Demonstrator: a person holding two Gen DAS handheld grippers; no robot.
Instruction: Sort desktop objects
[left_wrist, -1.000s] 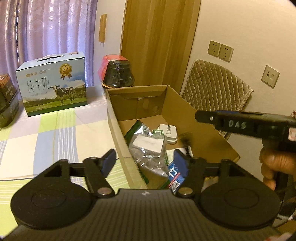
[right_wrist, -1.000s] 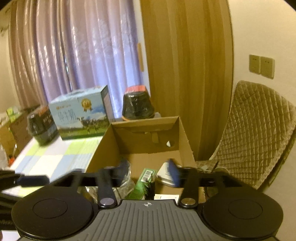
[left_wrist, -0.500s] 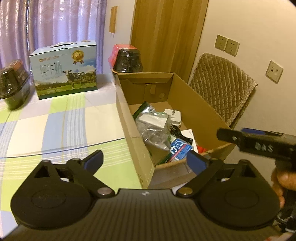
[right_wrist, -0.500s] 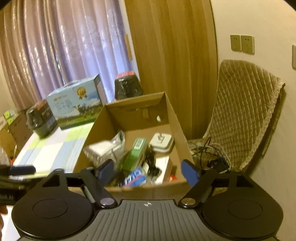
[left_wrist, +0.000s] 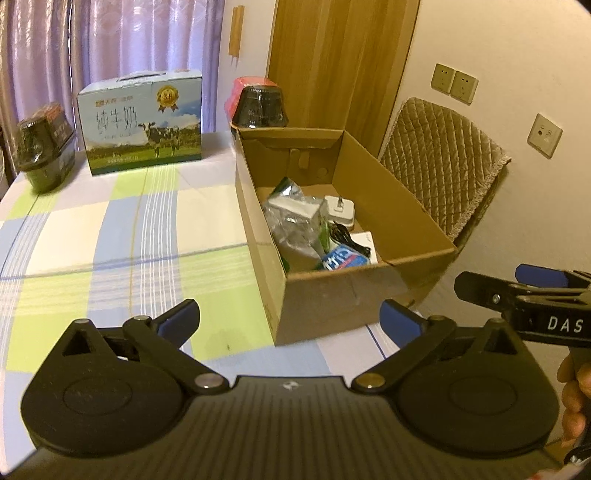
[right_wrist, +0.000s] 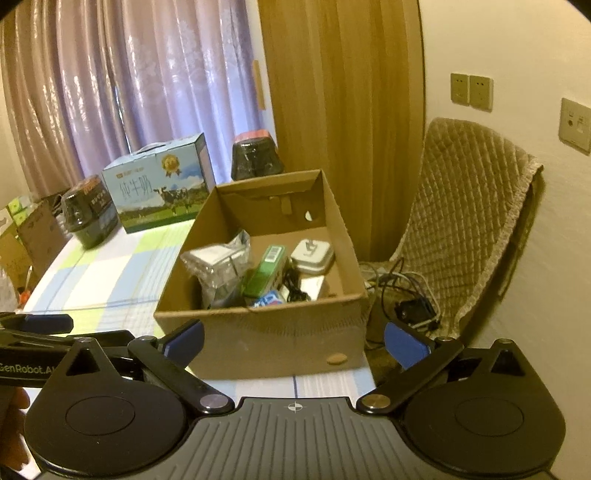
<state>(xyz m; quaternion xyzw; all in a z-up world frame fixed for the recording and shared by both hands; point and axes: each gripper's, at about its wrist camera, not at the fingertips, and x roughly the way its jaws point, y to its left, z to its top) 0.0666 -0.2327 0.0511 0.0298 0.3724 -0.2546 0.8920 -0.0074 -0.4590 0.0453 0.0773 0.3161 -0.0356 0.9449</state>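
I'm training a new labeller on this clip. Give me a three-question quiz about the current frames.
1. True or false: both tongs, left and right, are open and empty.
2. Where does the white charger lie? A) on the tablecloth B) in the cardboard box C) on the chair
3. Fill in: the milk carton shows a picture of a ____.

Key: 1 true; 2 B; 3 cow.
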